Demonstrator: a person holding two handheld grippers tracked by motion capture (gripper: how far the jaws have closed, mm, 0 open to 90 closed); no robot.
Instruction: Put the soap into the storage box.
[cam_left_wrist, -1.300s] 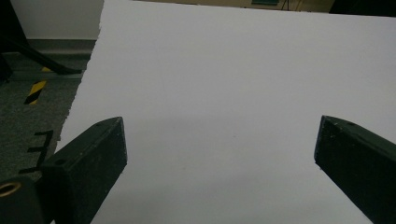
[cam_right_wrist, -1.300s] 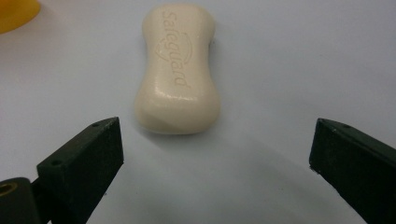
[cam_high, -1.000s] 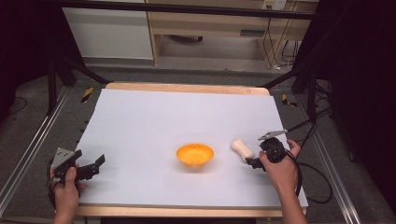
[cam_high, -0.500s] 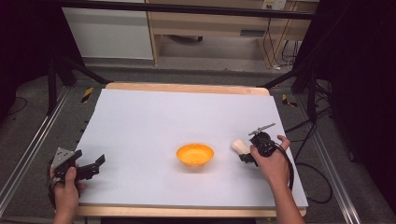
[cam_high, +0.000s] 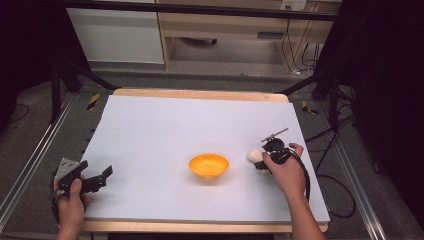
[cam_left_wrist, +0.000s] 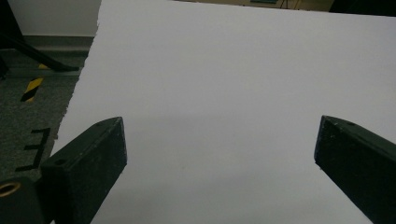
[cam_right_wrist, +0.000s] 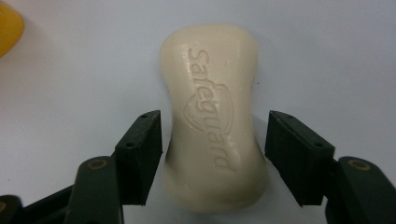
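Right of centre in the high view, the right gripper (cam_high: 261, 161) straddled the soap bar (cam_right_wrist: 214, 116), jaws spread either side, not yet clamped. Lower left, the left gripper (cam_high: 97, 178) waited, jaws wide apart.

A lab or test room set up for recording is suggested. A wooden desk (cam_high: 200, 94) covered by a plain white sheet (cam_high: 200, 130) is framed by black metal rails (cam_high: 30, 165) and dark curtains (cam_high: 385, 75). Loose cables (cam_high: 295, 45) are seen on the grey carpeted floor (cam_high: 210, 80), yellow-black hazard tape (cam_high: 93, 101) is stuck down, and light wooden cabinets (cam_high: 225, 25) are placed behind.
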